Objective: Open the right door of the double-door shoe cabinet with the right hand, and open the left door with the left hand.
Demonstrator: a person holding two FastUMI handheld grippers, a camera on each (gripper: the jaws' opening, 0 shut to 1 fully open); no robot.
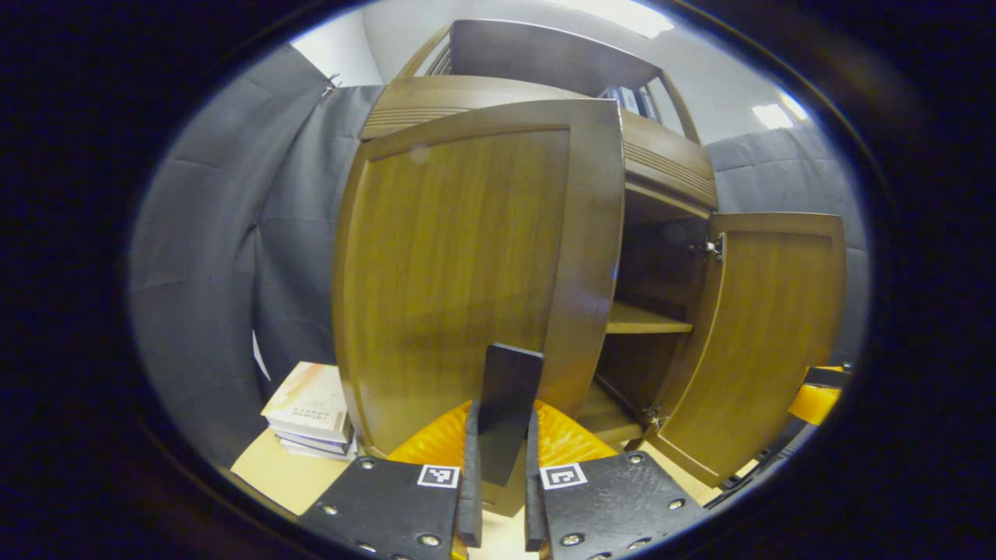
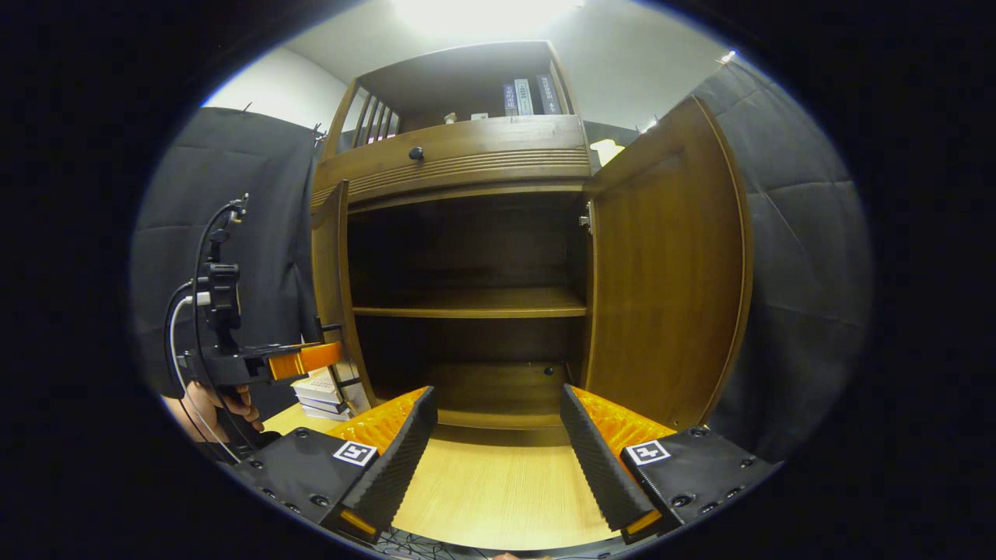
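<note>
Three upright books (image 2: pixel 527 96), spine lettering unreadable

Light wood table (image 2: pixel 498 482) — cabinet (image 2: pixel 459 155) and stacked books (image 1: pixel 310 412) on it.

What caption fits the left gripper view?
Left gripper clamps the left door handle, swinging it open; right door already open.

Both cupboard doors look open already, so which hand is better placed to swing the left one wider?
Left. The left gripper is shut on the left door's handle, while the right gripper hangs open, touching nothing, before the cabinet.
</note>
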